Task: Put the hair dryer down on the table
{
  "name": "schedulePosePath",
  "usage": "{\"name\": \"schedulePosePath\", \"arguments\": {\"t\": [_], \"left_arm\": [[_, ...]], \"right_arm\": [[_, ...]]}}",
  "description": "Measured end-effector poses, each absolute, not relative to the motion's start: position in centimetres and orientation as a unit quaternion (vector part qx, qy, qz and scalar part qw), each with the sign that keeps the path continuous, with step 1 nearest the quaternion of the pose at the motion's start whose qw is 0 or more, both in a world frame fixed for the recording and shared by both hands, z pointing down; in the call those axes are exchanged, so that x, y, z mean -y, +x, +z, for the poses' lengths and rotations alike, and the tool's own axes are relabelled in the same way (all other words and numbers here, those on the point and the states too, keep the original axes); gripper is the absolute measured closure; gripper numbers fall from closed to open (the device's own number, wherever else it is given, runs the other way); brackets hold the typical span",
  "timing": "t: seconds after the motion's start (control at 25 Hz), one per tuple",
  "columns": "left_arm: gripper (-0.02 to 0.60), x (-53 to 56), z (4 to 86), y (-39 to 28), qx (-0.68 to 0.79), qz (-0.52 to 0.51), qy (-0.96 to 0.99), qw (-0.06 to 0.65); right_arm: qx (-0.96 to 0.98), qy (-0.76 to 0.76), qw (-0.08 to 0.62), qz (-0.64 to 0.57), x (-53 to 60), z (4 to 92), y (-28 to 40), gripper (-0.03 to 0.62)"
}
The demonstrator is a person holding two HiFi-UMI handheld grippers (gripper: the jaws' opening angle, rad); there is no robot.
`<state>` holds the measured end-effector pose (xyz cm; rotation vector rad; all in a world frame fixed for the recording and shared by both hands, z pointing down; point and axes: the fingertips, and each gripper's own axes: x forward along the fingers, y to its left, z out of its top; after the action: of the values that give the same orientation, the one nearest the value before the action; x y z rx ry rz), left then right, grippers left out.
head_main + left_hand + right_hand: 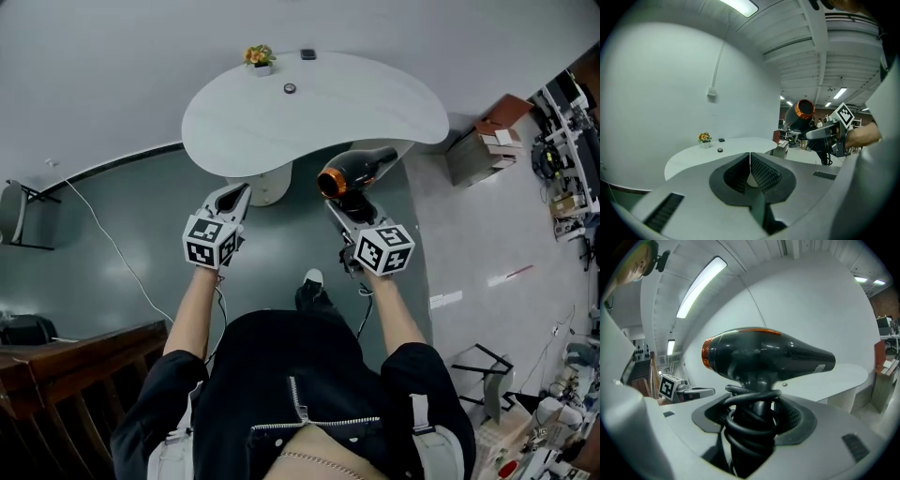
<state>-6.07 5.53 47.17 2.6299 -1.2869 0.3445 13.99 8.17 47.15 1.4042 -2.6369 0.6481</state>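
Coiled cord (751, 425) hides the hair dryer (768, 355) handle between right gripper (757, 409) fingers (798, 416)

No legible text; label (818, 367) on hair dryer (764, 355) too small to read.

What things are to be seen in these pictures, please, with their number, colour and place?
table: one, white, curved top, ahead of the person
flower pot: one, small, orange and yellow blooms, far edge of the table
flat object: one, dark, on the table beside the flower pot
round object: one, small, dark, on the table nearer the person
boxes: a few, brown and grey, on the floor right of the table
wooden railing: one, brown, lower left of the head view
hair dryer: one, black with orange ring, in the air at the table's near edge, cord wound round its handle
left claw: one, shut, empty
right claw: one, shut on the hair dryer's handle
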Motion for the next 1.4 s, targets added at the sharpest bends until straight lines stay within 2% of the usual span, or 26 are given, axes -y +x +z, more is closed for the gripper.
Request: {"name": "schedulePosePath", "arguments": {"t": [0.64,1.0,1.4], "left_arm": [[0.56,3.3,46.4,0.2,0.509,0.118,0.846,0.105],[0.56,9.1,47.9,-0.1,0.515,0.113,0.842,0.118],[0.56,21.5,47.6,-2.8,0.49,0.109,0.857,0.118]], "right_arm": [[0.891,0.389,0.069,0.223,4.3,48.0,20.9,0.31],[0.888,0.392,0.082,0.225,10.2,49.4,21.0,0.31],[0.87,0.428,0.085,0.231,21.2,49.5,18.8,0.31]]}}
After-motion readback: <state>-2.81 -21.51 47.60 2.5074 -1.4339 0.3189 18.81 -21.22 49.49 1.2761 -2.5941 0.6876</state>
